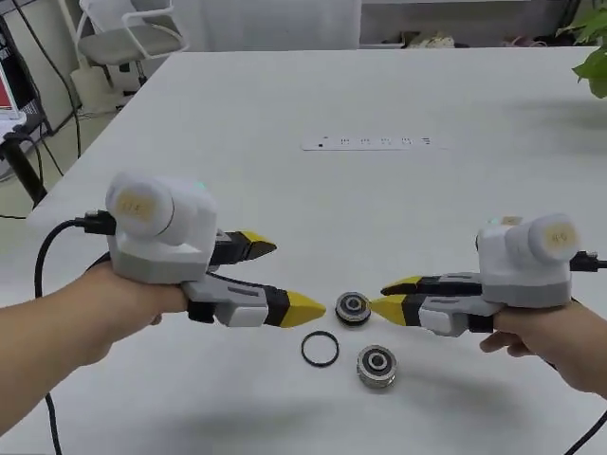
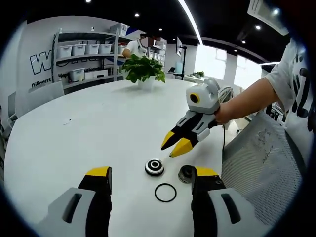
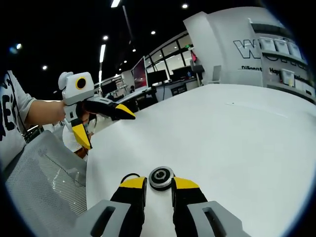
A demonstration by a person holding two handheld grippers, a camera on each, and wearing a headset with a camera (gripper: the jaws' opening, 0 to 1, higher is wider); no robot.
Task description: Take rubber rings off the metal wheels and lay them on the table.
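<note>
Two metal wheels lie on the white table point(image 1: 285, 114): one wheel point(image 1: 353, 308) between the grippers, and a second wheel point(image 1: 377, 366) nearer me. A loose black rubber ring point(image 1: 320, 349) lies flat beside them. My left gripper point(image 1: 294, 277) hovers left of the first wheel, jaws spread wide and empty. My right gripper point(image 1: 379, 296) points at that wheel from the right with its tips a narrow gap apart, just short of it. The left gripper view shows the wheel point(image 2: 154, 167), the ring point(image 2: 165, 192), the other wheel point(image 2: 186, 173) and the right gripper point(image 2: 175, 144). In the right gripper view the wheel point(image 3: 161, 177) sits just past its tips point(image 3: 159, 183).
A white power strip point(image 1: 370, 142) lies further back on the table. An office chair point(image 1: 123, 33) stands at the far left corner and a plant point(image 1: 593, 47) at the far right. A black cable point(image 1: 47, 275) trails from the left gripper. A mesh chair point(image 2: 261, 158) is close by.
</note>
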